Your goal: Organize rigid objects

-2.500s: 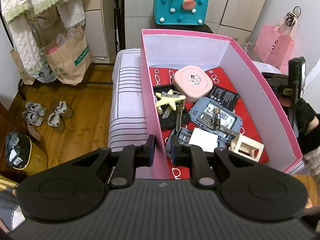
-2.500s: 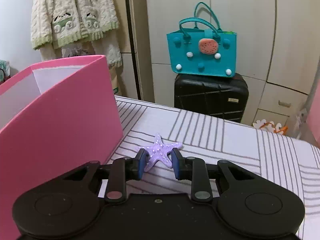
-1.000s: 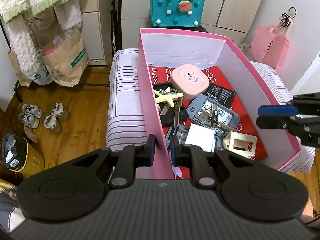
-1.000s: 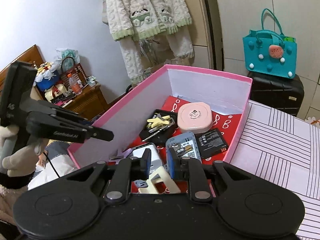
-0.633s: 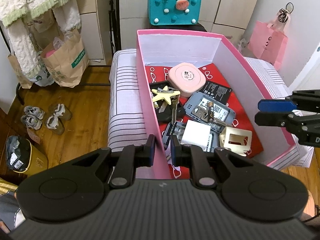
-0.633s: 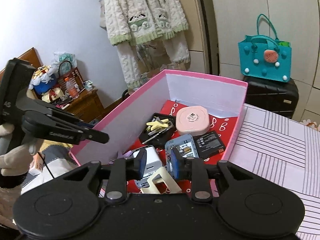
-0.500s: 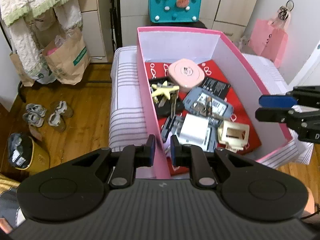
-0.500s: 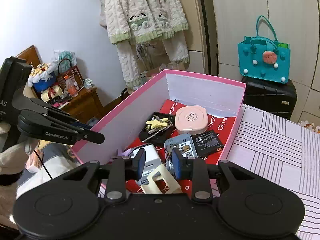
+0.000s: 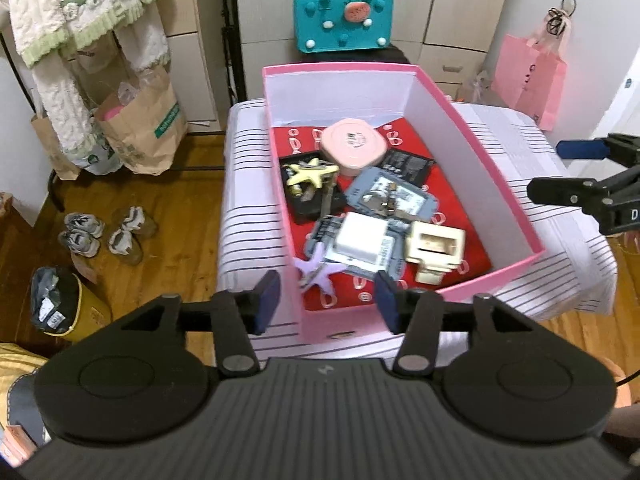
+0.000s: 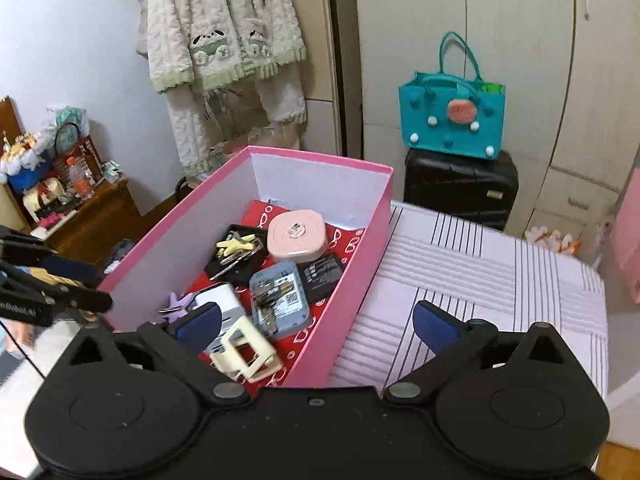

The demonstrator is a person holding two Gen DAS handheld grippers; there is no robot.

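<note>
left gripper: jaws opening, nothing between | right gripper: jaws opening wide, empty | purple starfish: lies inside pink box

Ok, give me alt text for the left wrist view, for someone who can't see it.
The left gripper, opening and empty, hangs over the near wall of a pink box on a striped surface. Inside lie a purple starfish, a yellow starfish, a pink case and other small items.
</note>
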